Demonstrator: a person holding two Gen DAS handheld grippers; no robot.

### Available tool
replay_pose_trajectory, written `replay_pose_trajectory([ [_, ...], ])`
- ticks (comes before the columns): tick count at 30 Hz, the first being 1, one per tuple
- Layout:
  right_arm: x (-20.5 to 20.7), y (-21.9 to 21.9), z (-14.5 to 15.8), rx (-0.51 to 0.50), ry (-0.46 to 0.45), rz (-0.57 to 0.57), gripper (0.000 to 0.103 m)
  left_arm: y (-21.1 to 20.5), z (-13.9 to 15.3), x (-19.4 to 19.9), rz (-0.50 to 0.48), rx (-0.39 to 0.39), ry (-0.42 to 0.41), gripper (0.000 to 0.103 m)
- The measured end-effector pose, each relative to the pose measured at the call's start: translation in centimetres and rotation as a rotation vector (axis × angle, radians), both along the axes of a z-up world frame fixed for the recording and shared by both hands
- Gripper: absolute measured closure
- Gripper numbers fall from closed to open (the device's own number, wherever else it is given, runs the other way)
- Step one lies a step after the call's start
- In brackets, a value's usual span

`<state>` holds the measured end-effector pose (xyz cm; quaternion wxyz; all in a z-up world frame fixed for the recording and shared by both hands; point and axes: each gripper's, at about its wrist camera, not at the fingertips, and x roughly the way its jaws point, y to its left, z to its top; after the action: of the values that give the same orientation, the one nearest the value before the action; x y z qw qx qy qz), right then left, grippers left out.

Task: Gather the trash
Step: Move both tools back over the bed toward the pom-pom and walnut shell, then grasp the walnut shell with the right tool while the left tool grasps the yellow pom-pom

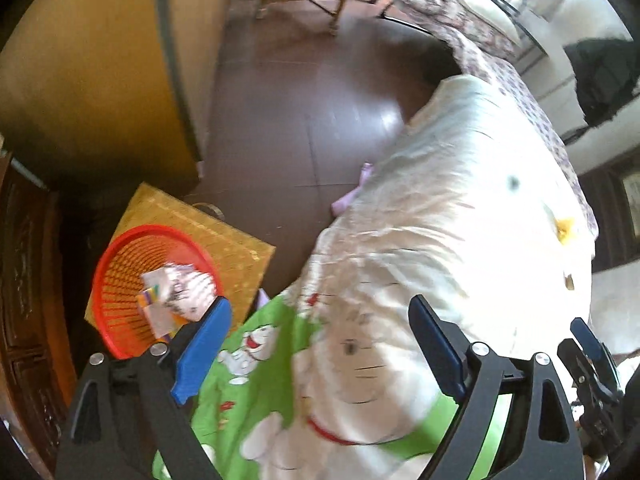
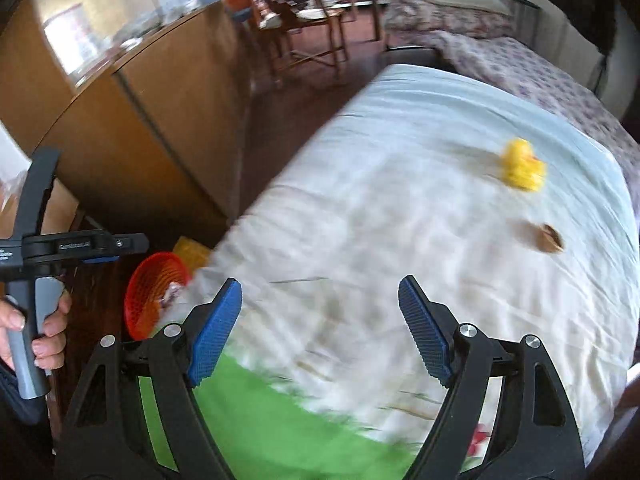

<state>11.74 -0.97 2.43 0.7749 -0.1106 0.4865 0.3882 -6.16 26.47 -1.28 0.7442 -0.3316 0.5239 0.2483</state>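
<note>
Both grippers point steeply down over the bed (image 2: 400, 168): the left gripper (image 1: 320, 340) has its jaws spread wide with nothing between them above the green cartoon-print cover (image 1: 248, 392), and the right gripper (image 2: 320, 328) is likewise wide and empty. At the right view's left edge, the person's left hand (image 2: 36, 332) grips a grey handle. Beyond the bed's near corner, the red basket (image 1: 120, 280) on a yellow box (image 1: 224, 232) holds crumpled paper trash (image 1: 180, 292); farther up the white sheet lie a yellow duck (image 2: 522, 164) and a small brown scrap (image 2: 550, 238).

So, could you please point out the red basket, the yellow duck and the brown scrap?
red basket (image 1: 120, 280): left wrist view, inner mesh wall.
yellow duck (image 2: 522, 166): right wrist view, body.
brown scrap (image 2: 550, 239): right wrist view, middle.
</note>
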Motion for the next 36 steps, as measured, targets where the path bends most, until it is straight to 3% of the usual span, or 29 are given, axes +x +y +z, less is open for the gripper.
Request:
replay_pose_trajectory([
  [7,4.6,-4.9,0.0,0.005,-0.039,-0.114,0.025,-4.8,0.6,6.0,-0.119,0.047,0.011,0.013],
  [16,10.0,-9.8,-1.2,0.019,-0.056,-0.259,0.025,-9.4,1.0,13.8,-0.210,0.039,-0.018,0.013],
  [23,12.2,-10.7,-2.8,-0.023,-0.070,-0.289,0.025,-13.0,0.1,20.2,-0.272,0.041,-0.026,0.013],
  [30,13.7,-8.5,-4.9,-0.059,-0.047,-0.223,0.026,-16.3,-1.2,25.2,-0.351,0.047,-0.014,0.013],
  [36,14.7,-7.2,-6.5,-0.087,-0.015,-0.199,0.056,-17.8,-1.1,28.4,-0.382,0.051,-0.035,0.013],
])
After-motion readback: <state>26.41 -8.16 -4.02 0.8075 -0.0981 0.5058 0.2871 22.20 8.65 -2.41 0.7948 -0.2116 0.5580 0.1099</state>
